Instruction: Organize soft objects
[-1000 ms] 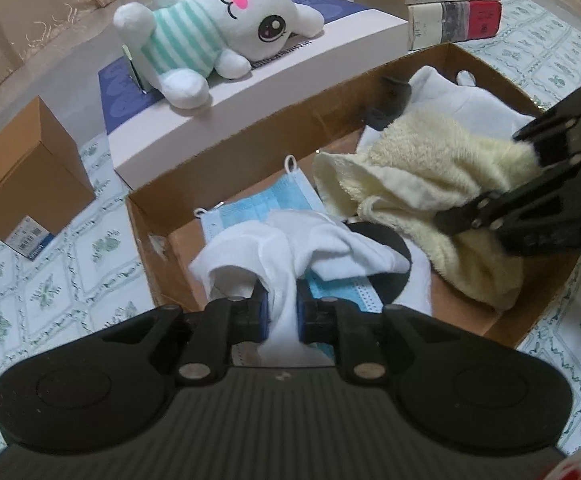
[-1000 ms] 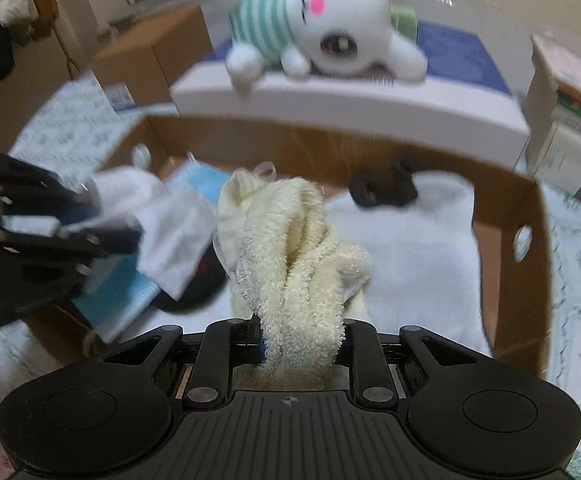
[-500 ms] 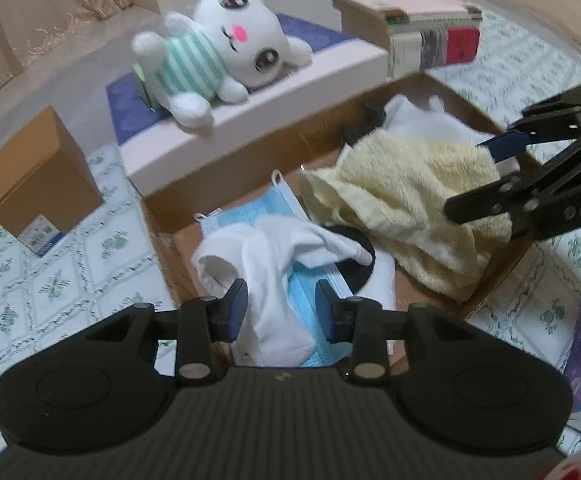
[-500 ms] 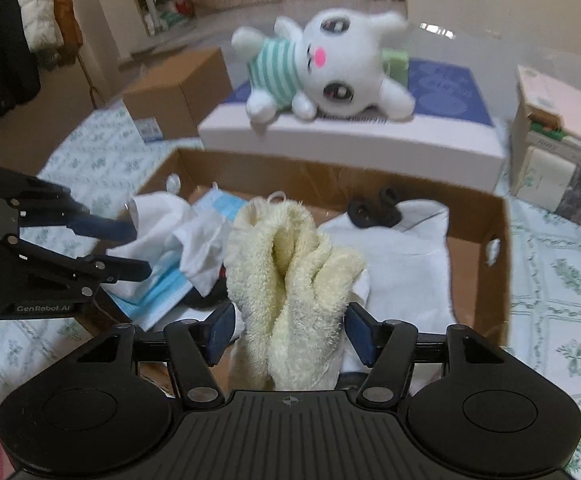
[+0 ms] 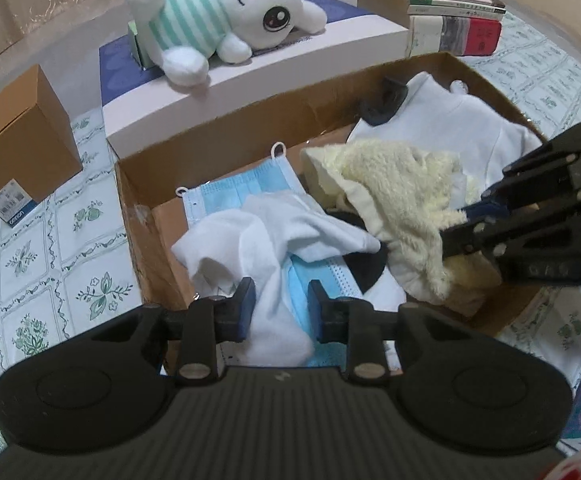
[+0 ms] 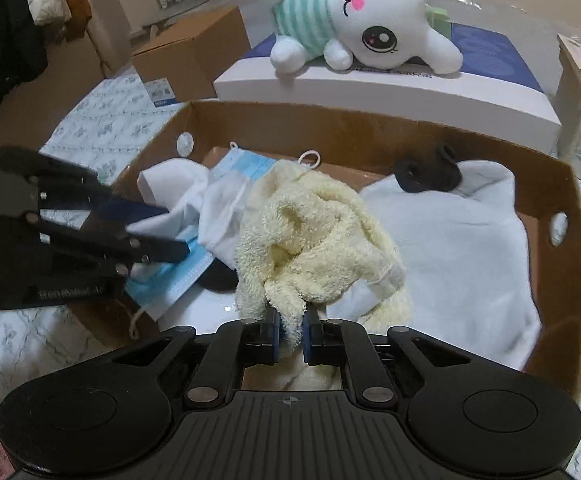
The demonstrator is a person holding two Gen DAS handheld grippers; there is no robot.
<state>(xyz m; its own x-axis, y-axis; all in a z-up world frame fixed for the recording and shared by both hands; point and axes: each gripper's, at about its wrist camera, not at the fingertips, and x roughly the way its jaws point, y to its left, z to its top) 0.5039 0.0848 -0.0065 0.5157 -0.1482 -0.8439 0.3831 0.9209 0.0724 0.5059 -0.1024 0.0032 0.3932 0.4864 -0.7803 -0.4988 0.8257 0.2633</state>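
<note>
Cream towel [image 6: 310,236] heaped mid-way in the cardboard box [image 6: 570,200], a fold pinched tight in the right claw [image 6: 290,330]. White sock [image 5: 266,240] draped over a blue face mask [image 5: 234,196] at the box's left end, lying between the parted fingers of the left claw [image 5: 280,306] (gaps on both sides, nothing clamped). White cloth [image 6: 450,232] spread at the right end, small black item [image 6: 426,172] on its far edge. Beyond the box, plush bunny [image 6: 350,12] lying atop a white flat box [image 6: 390,92]; books [image 5: 442,16] and small brown carton [image 5: 18,136] on the patterned floor [image 5: 30,264].
</note>
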